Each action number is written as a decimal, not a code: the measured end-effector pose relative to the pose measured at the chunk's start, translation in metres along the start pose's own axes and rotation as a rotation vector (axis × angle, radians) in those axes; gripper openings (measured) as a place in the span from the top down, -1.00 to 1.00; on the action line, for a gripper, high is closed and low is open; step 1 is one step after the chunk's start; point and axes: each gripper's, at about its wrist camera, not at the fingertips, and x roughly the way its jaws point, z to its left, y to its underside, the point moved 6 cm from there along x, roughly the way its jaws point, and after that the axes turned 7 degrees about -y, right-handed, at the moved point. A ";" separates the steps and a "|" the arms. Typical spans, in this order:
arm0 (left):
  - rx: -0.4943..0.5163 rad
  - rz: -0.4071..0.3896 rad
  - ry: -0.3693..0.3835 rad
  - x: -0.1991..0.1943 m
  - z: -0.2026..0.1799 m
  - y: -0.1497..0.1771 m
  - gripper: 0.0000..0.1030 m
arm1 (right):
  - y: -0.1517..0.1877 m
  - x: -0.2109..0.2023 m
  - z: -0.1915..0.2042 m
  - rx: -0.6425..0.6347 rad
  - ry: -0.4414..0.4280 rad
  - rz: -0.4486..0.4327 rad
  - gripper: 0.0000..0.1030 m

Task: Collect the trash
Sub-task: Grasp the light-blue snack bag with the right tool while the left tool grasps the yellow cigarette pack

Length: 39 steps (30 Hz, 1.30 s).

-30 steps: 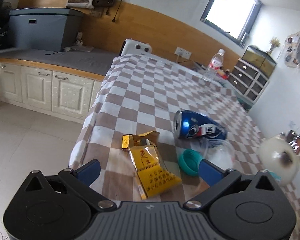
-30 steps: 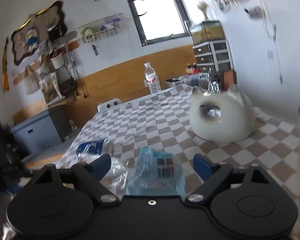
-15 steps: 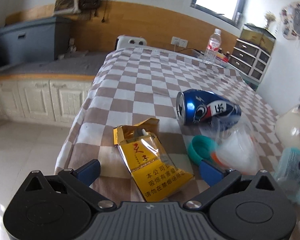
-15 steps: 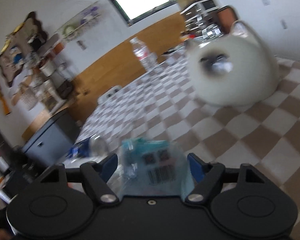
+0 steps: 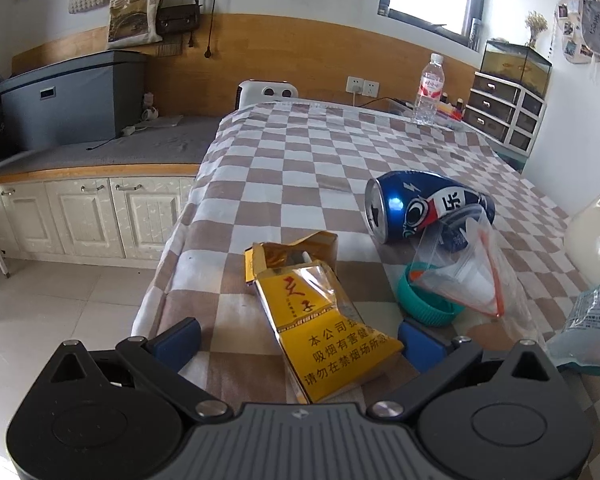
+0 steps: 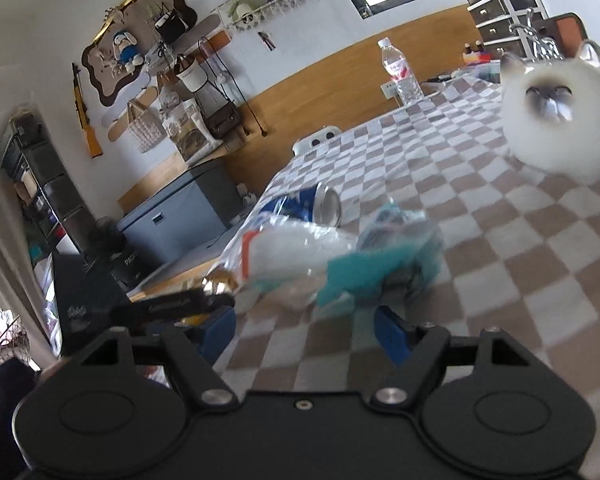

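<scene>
In the left wrist view, the left gripper fills the bottom of the frame with its jaws spread wide, holding nothing. Between the blue pads, at lower centre, lies a crumpled yellow cigarette pack on the checked cloth of the bench, its opened top pointing up the frame. To the right of it a teal lid sits under a clear zip bag with an orange seal, and just above them, right of centre, a dented blue can lies on its side with its mouth facing left. A pale blue wrapper shows at the right edge, below a white cat-shaped container. A water bottle stands at the far end of the bench, in the upper right. In the right wrist view, the right gripper sits low in the frame, jaws spread and empty; the pale blue wrapper, blurred, lies just beyond the pads at centre, touching the clear zip bag to its left. The blue can lies above them, and the white cat-shaped container stands at the upper right.
</scene>
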 end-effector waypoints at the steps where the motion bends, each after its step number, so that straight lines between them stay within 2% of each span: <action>1: 0.006 0.002 -0.005 0.000 -0.001 0.000 -1.00 | 0.003 -0.004 0.000 0.008 0.027 -0.002 -0.51; 4: 0.016 0.004 -0.012 0.001 -0.002 0.000 -0.98 | 0.004 -0.019 -0.007 0.010 0.127 -0.041 -0.51; 6: 0.006 0.001 -0.007 0.001 -0.002 0.000 -0.96 | -0.001 -0.029 -0.013 0.000 0.157 -0.092 -0.51; 9: -0.011 -0.008 -0.008 -0.001 0.001 -0.001 -0.82 | -0.021 -0.032 -0.027 0.018 0.145 -0.144 -0.51; 13: -0.032 -0.023 -0.016 -0.003 0.004 -0.002 -0.48 | -0.053 -0.021 -0.046 0.030 0.131 -0.189 -0.51; 16: -0.052 -0.028 -0.007 -0.003 0.009 -0.002 -0.37 | -0.062 0.001 -0.058 0.056 0.118 -0.170 -0.46; 18: -0.063 -0.032 0.005 -0.004 0.011 -0.003 -0.24 | -0.061 0.013 -0.061 0.061 0.105 -0.147 -0.24; 19: -0.066 -0.033 0.010 -0.004 0.011 -0.003 -0.16 | -0.059 0.018 -0.061 0.066 0.096 -0.129 -0.18; 20: -0.068 -0.034 0.015 -0.005 0.012 -0.003 -0.16 | -0.057 0.021 -0.059 0.065 0.090 -0.111 -0.13; 28: -0.031 -0.027 0.090 -0.020 0.014 0.008 -0.14 | -0.023 0.007 -0.008 -0.042 0.010 -0.036 -0.13; 34: 0.076 -0.018 0.177 -0.050 0.008 0.033 -0.14 | 0.007 -0.010 0.022 -0.075 -0.024 0.020 -0.13; 39: 0.150 0.010 0.260 -0.078 0.006 0.054 -0.14 | 0.022 -0.024 0.035 -0.095 0.010 0.032 -0.18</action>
